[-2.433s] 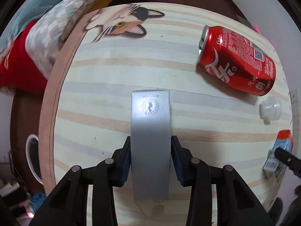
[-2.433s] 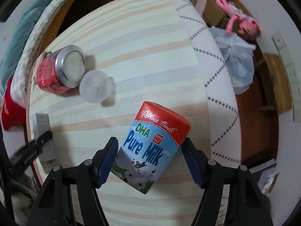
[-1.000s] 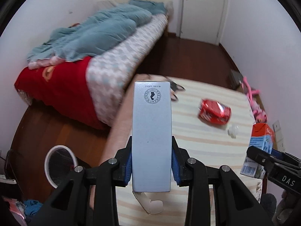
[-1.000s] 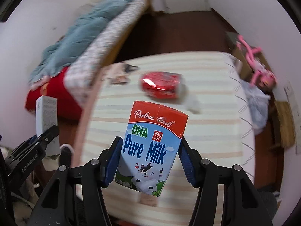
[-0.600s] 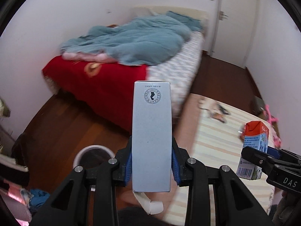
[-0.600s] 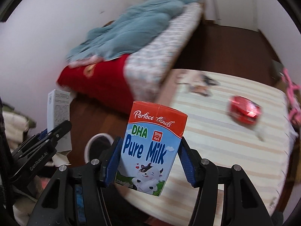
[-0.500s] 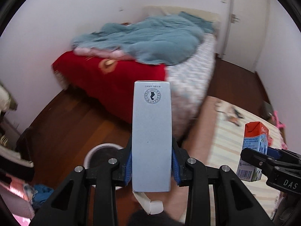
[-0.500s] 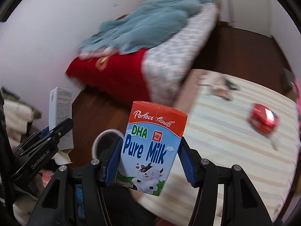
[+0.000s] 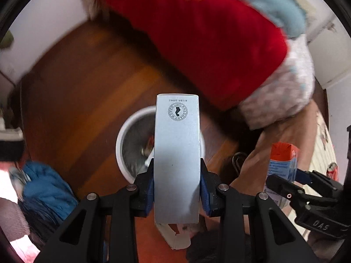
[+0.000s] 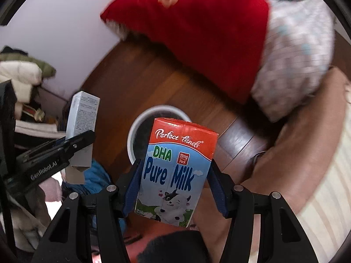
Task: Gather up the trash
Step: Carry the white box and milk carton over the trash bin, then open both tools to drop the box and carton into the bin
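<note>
**Inspector A:** Start with the writing. What can be read?

**Inspector B:** The milk carton (image 10: 175,173) reads "Perfect Lands" on its red top band, then "DHA", "15mg Pack" and "Pure Milk", with a cartoon cow below. The grey box (image 9: 176,160) carries a round stamp reading "PREGNANT WOMEN" around a dark figure; the line of print above it is too small to read. In the right wrist view the left gripper (image 10: 75,141) shows "GenRobot.AI" on its body. In the left wrist view the right gripper (image 9: 283,180) shows "DAS".

**Inspector A:** Position against the jaws?

**Inspector B:** The grey box stands upright between the left jaws, blue pads pressing both long sides, a torn flap hanging from its lower end. The left jaws are clenched on it. The carton sits between the right jaws, tilted slightly, pads pressing its two sides; clenched likewise.

**Inspector A:** Containers?

**Inspector B:** A white-rimmed trash bin (image 9: 122,144) stands on the wooden floor (image 9: 87,92), near the corner of the bed with the red blanket (image 9: 197,32). Both items are held above it. Some small refuse lies inside; it is too blurred to identify.

**Inspector A:** The surface?

**Inspector B:** The striped surface (image 10: 329,197) shows at the right, its edge close to the bin. A red can (image 9: 332,169) lies on it.
</note>
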Demonstrator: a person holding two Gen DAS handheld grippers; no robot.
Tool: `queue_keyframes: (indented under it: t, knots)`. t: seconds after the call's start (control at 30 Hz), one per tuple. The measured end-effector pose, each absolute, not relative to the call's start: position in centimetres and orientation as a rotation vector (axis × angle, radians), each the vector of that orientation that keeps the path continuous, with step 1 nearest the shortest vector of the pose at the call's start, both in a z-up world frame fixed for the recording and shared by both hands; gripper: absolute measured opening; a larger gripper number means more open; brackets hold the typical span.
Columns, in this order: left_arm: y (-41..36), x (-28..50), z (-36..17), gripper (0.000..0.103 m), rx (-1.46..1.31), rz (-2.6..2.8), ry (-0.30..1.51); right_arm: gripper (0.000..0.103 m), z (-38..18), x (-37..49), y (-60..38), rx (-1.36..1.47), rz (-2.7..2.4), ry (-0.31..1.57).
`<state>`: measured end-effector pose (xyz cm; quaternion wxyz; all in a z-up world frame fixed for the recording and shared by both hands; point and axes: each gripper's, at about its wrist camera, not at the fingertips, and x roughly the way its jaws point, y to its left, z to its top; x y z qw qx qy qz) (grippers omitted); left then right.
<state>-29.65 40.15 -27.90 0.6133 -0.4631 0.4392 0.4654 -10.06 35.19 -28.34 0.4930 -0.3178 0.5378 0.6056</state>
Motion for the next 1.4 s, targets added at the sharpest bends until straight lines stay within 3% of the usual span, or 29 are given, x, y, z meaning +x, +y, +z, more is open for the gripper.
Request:
queue_keyframes:
  t: [0.23, 0.57, 0.6, 0.63, 0.67, 0.7, 0.8, 0.9, 1.4]
  knots:
    - [43.4, -31.1, -33.8, 0.031, -1.187, 1.059, 1.082, 0.059, -36.8, -13.2, 41.1, -0.909, 1.42, 1.466]
    - [45.0, -32.5, -35.5, 0.034, -1.234, 1.089, 1.09, 0.06, -43.1, -14.9, 45.8, -0.999, 1.391, 1.523]
    - [45.2, -32.7, -35.6, 0.043, -1.229, 1.096, 1.093, 0.061, -43.4, -14.9, 46.0, -0.996, 1.394, 1.528]
    - [45.3, -32.7, -35.5, 0.064, -1.213, 1.112, 1.097, 0.061, -43.4, -15.0, 46.2, -0.994, 1.403, 1.535]
    - [45.3, -32.7, -35.4, 0.078, -1.201, 1.126, 1.098, 0.061, -43.6, -15.1, 46.3, -0.994, 1.408, 1.539]
    - [45.3, -32.8, -35.4, 0.098, -1.192, 1.138, 1.097, 0.07, -43.6, -15.1, 46.3, -0.996, 1.407, 1.533]
    - [44.8, -33.3, -34.9, 0.1, -1.167, 1.17, 1.094, 0.094, -43.6, -15.0, 46.4, -0.99, 1.405, 1.504]
    - [44.2, -33.5, -34.3, 0.1, -1.132, 1.204, 1.089, 0.103, -43.2, -14.8, 46.2, -1.002, 1.384, 1.454]
    - [40.3, -34.1, -32.0, 0.1, -1.04, 1.306, 1.008, 0.103, -37.8, -15.3, 42.8, -1.044, 1.375, 1.18]
